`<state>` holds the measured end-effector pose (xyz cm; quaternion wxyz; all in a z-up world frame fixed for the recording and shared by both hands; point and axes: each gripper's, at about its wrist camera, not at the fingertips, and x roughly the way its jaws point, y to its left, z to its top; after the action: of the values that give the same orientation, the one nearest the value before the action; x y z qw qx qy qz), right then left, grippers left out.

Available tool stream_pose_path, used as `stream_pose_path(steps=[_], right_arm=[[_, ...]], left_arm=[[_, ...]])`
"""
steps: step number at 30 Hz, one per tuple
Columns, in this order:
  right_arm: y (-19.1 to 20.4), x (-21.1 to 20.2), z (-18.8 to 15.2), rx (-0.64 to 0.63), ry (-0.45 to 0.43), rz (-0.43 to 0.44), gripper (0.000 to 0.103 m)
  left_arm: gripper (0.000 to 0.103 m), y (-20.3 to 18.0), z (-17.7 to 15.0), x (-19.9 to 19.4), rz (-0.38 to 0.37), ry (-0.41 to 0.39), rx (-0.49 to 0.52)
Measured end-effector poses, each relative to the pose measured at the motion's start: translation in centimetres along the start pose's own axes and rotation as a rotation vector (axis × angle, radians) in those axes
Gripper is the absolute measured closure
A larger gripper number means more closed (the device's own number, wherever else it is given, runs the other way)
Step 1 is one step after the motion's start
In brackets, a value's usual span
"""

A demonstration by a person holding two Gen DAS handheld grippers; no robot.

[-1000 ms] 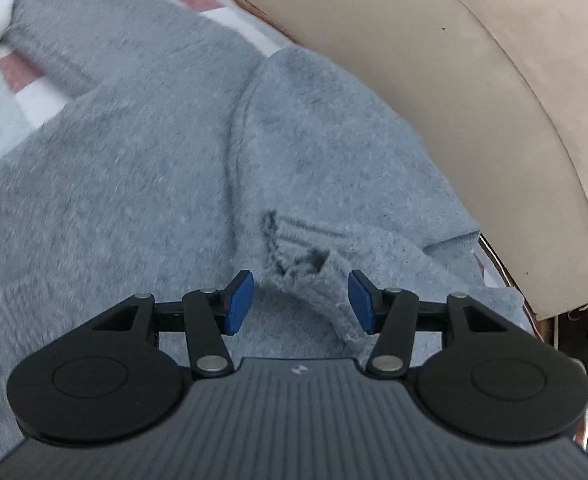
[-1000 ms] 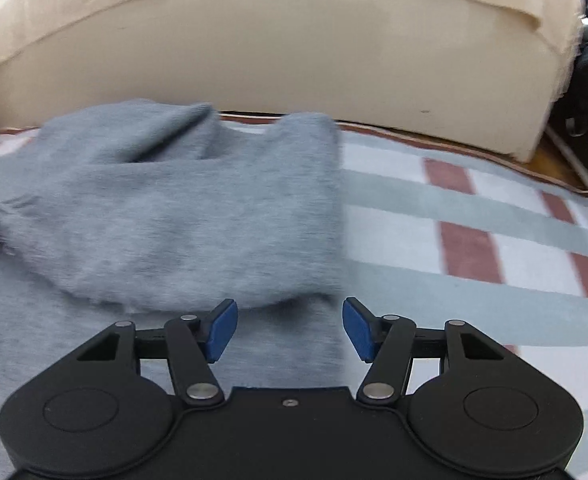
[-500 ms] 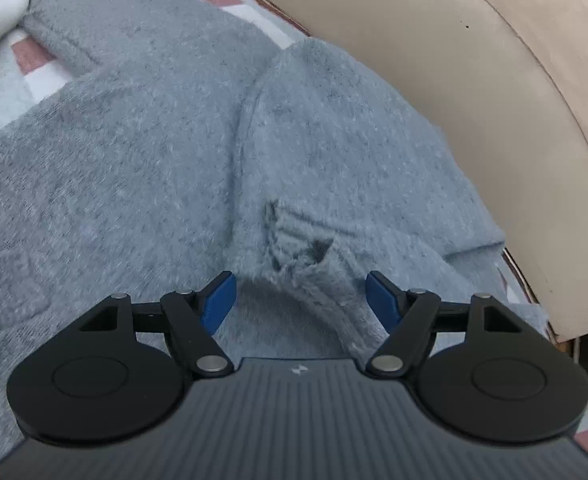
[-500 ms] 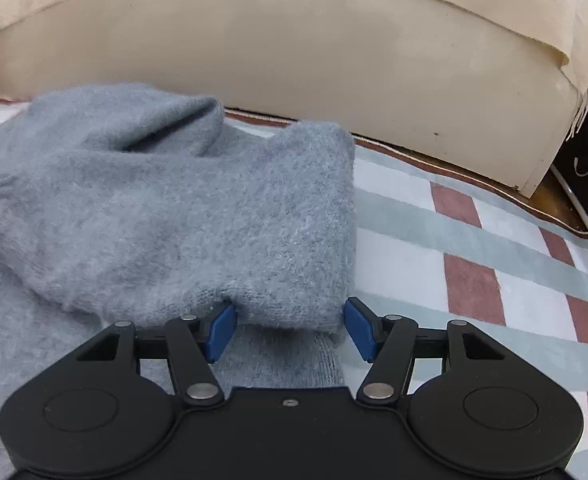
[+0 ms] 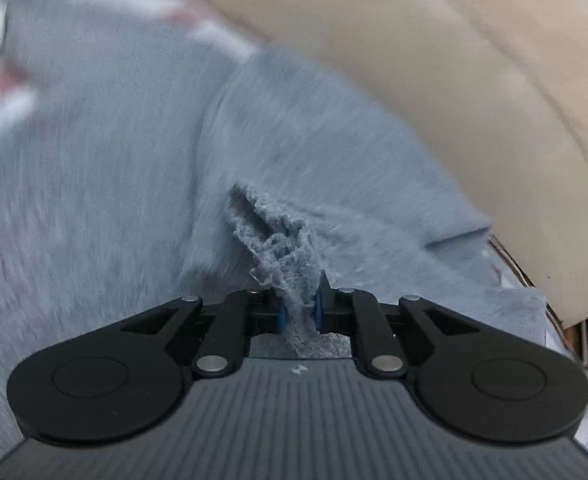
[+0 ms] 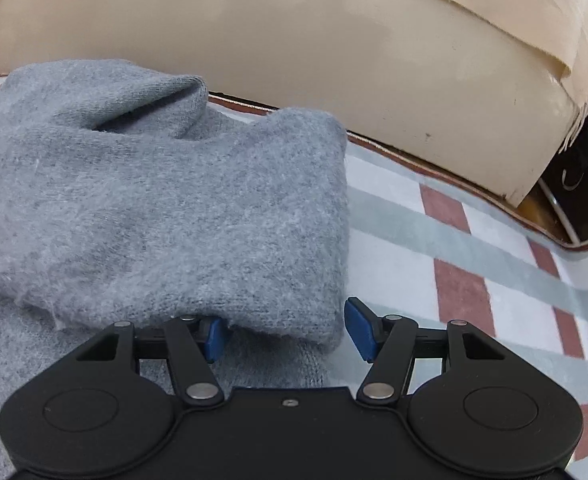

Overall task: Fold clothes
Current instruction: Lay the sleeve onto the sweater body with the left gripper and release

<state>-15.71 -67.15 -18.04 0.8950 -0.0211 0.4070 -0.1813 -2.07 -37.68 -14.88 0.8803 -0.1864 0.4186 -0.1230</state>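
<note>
Sweater (image 5: 106,168) lay on checked rug (image 6: 474,280), near sofa (image 6: 294,60), fold barely begun. My left gripper (image 5: 298,310) was closing on its ribbed cuff (image 5: 278,248); right gripper (image 6: 284,330) released, straddling folded sleeve (image 6: 198,216).

A grey sweater (image 6: 166,216) lies spread on the checked rug (image 6: 474,280).

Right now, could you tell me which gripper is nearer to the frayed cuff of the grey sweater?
Left. The left gripper is closing on the frayed cuff, fabric bunched between its pads. The right gripper is open at the sweater's folded corner; no cuff shows there.
</note>
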Motion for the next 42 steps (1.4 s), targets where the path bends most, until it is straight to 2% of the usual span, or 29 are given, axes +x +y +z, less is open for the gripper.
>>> stream_pose_path(steps=[3, 5, 8, 9, 10, 11, 12, 14, 16, 18, 19, 21, 23, 26, 29, 30, 32, 34, 37, 38, 41, 42], right_arm=[[-0.8, 0.5, -0.3, 0.07, 0.003, 0.022, 0.038], [-1.3, 0.7, -0.3, 0.106, -0.002, 0.019, 0.039], [-1.8, 0.7, -0.3, 0.148, -0.014, 0.002, 0.04], [-2.1, 0.7, -0.4, 0.165, -0.015, -0.007, 0.045], [-2.5, 0.6, -0.5, 0.191, -0.012, -0.007, 0.047], [-2.9, 0.6, -0.5, 0.216, -0.01, -0.006, 0.047], [-3.3, 0.6, -0.6, 0.242, -0.007, -0.004, 0.047], [-4.0, 0.5, -0.8, 0.309, -0.013, 0.039, 0.047], [-3.5, 0.8, -0.7, 0.27, 0.001, 0.009, 0.047], [-2.9, 1.1, -0.8, 0.228, 0.024, -0.013, 0.047], [-2.8, 1.0, -0.8, 0.219, 0.023, -0.013, 0.047], [-2.6, 0.9, -0.7, 0.202, 0.021, -0.013, 0.048], [-2.9, 0.9, -0.6, 0.211, 0.022, -0.01, 0.048], [-3.1, 1.0, -0.7, 0.218, 0.022, -0.02, 0.048], [-3.0, 1.1, -0.8, 0.225, 0.004, -0.027, 0.046], [-3.2, 1.4, -1.1, 0.257, 0.005, -0.037, 0.036], [-3.7, 1.7, -1.4, 0.314, 0.014, -0.046, 0.026], [-3.9, 1.2, -1.6, 0.339, 0.033, -0.049, 0.026], [-3.1, -0.9, -2.0, 0.314, 0.071, -0.075, 0.026], [-2.5, -2.1, -2.1, 0.277, 0.078, -0.103, 0.026], [-0.8, -6.3, -2.4, 0.205, 0.029, -0.142, 0.025], [-0.6, -6.7, -2.6, 0.24, 0.049, -0.147, 0.026]], left_arm=[[0.092, -3.0, 1.5, -1.2, -0.066, -0.053, 0.115], [0.092, -5.3, 3.0, -2.2, -0.142, -0.104, 0.193], [0.092, -8.6, 5.1, -3.8, -0.254, -0.222, 0.316], [0.092, -9.1, 5.5, -4.6, -0.275, -0.274, 0.342], [0.091, -9.6, 6.0, -5.4, -0.274, -0.325, 0.363], [0.091, -9.7, 6.3, -5.7, -0.223, -0.367, 0.371], [0.091, -9.3, 6.6, -5.3, -0.171, -0.375, 0.372], [0.09, -7.6, 7.2, -2.3, -0.101, -0.303, 0.364], [0.089, -5.4, 7.6, 3.1, -0.04, -0.1, 0.361], [0.088, -2.8, 6.5, 7.5, 0.043, 0.046, 0.337], [0.083, -1.9, 5.9, 9.1, 0.074, 0.087, 0.336], [0.075, -1.4, 4.6, 9.2, 0.095, 0.038, 0.381], [0.063, -1.5, 4.0, 8.8, 0.142, -0.006, 0.431], [0.063, -1.4, 5.0, 8.2, 0.226, -0.044, 0.461], [0.063, 0.5, 6.8, 7.6, 0.277, -0.021, 0.393], [0.063, 1.2, 7.4, 7.5, 0.292, -0.003, 0.367], [0.063, 2.6, 8.3, 7.1, 0.309, 0.08, 0.306], [0.063, 3.7, 8.7, 5.8, 0.293, 0.154, 0.303], [0.062, 4.1, 9.6, 3.5, 0.308, 0.173, 0.32], [0.062, 4.0, 10.2, 2.7, 0.279, 0.181, 0.305], [0.06, 3.6, 12.0, 0.2, 0.191, 0.206, 0.261], [0.056, 3.4, 12.5, -0.6, 0.146, 0.215, 0.262]])
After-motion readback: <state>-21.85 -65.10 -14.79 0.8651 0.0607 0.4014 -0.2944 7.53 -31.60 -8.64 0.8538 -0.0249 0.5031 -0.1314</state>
